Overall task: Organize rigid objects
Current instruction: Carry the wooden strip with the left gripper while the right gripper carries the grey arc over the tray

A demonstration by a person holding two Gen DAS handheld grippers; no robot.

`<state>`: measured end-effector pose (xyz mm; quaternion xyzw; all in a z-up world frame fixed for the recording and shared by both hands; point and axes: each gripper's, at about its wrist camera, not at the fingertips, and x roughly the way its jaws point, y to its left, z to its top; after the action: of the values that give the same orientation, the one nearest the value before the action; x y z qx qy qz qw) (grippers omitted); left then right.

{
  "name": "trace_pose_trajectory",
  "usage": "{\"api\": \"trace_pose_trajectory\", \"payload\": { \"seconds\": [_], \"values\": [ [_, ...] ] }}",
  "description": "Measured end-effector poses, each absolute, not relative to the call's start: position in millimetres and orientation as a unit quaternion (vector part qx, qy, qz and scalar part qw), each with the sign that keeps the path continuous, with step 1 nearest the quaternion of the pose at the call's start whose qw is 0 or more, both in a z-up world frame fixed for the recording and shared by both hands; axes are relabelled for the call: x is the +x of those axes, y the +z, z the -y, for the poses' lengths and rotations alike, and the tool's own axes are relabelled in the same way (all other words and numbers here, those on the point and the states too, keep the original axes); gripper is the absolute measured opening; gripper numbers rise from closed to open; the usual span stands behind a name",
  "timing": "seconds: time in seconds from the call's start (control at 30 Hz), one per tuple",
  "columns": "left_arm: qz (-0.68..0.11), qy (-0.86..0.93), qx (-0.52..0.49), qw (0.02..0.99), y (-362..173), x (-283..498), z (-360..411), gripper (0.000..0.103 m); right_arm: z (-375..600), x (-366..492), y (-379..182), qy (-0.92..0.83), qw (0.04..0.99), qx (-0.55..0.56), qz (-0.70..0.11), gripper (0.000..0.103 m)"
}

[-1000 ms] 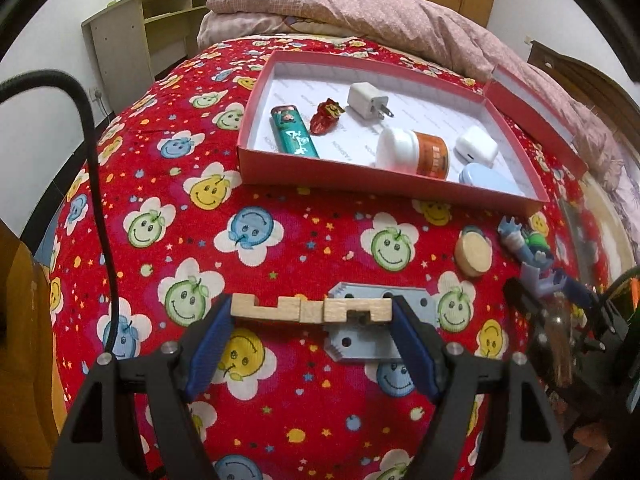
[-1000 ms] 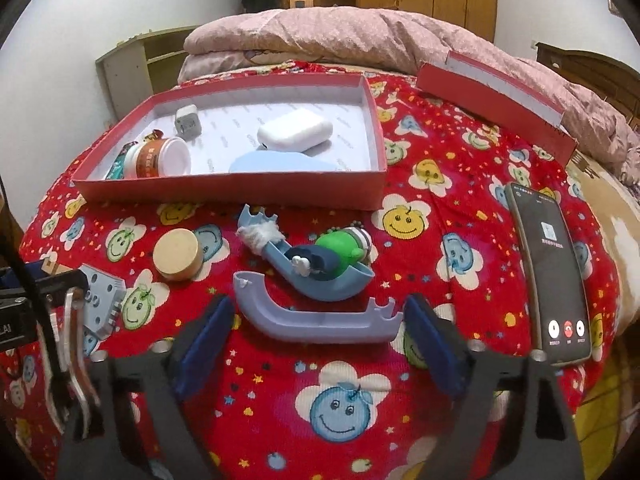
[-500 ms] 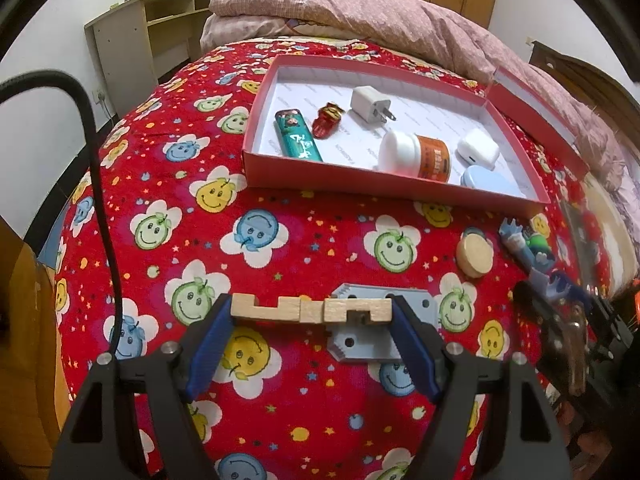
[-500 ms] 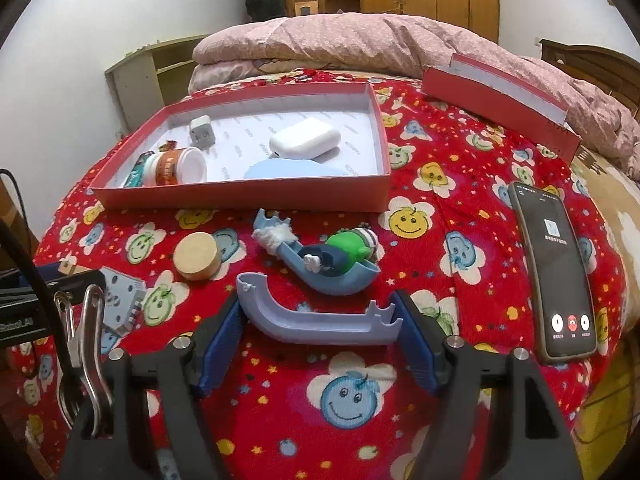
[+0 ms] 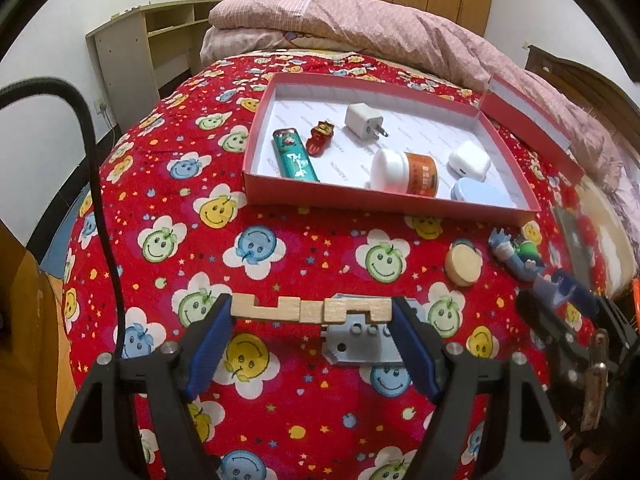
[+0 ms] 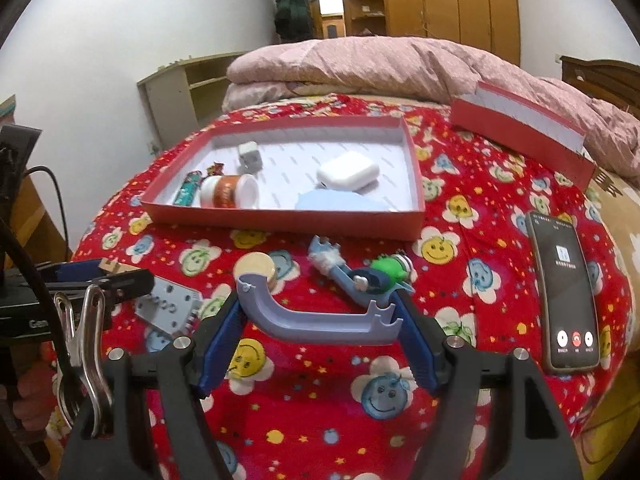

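Wooden notched block [image 5: 311, 311] is sitting clamped between the blue pads of the left gripper [image 5: 311, 320], above the grey plate [image 5: 362, 344] on the red bedspread [image 5: 280, 248]. The right gripper [image 6: 320, 322] is squeezing a lavender curved track piece [image 6: 316, 318] by its ends. Beyond both, the red box [image 5: 384, 196] is lying toward the far edge of the bed, holding the charger [image 5: 364, 126] and the jar [image 5: 404, 172].

White walls, wooden wardrobe [image 6: 448, 0], pale open shelf unit [image 5: 148, 44], pink quilt [image 6: 360, 64] on bed.
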<state>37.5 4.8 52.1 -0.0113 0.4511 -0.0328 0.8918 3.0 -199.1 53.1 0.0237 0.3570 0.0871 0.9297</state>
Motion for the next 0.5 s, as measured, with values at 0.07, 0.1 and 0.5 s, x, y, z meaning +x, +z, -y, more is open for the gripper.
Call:
{"api": "trace_pose_trajectory", "payload": {
  "seconds": [0.07, 0.1, 0.5],
  "values": [
    [-0.449, -0.033, -0.011, 0.893, 54, 39, -4, 0.080, 197, 3, 56, 0.093, 0.930, 0.021, -0.354, 0.073],
    [-0.448, -0.033, -0.010, 0.893, 55, 40, -4, 0.080, 196, 3, 57, 0.095, 0.930, 0.020, -0.354, 0.073],
    [-0.429, -0.038, -0.012, 0.903, 78, 69, 0, 0.080, 199, 26, 79, 0.112, 0.931, 0.029, -0.345, 0.073]
  ]
}}
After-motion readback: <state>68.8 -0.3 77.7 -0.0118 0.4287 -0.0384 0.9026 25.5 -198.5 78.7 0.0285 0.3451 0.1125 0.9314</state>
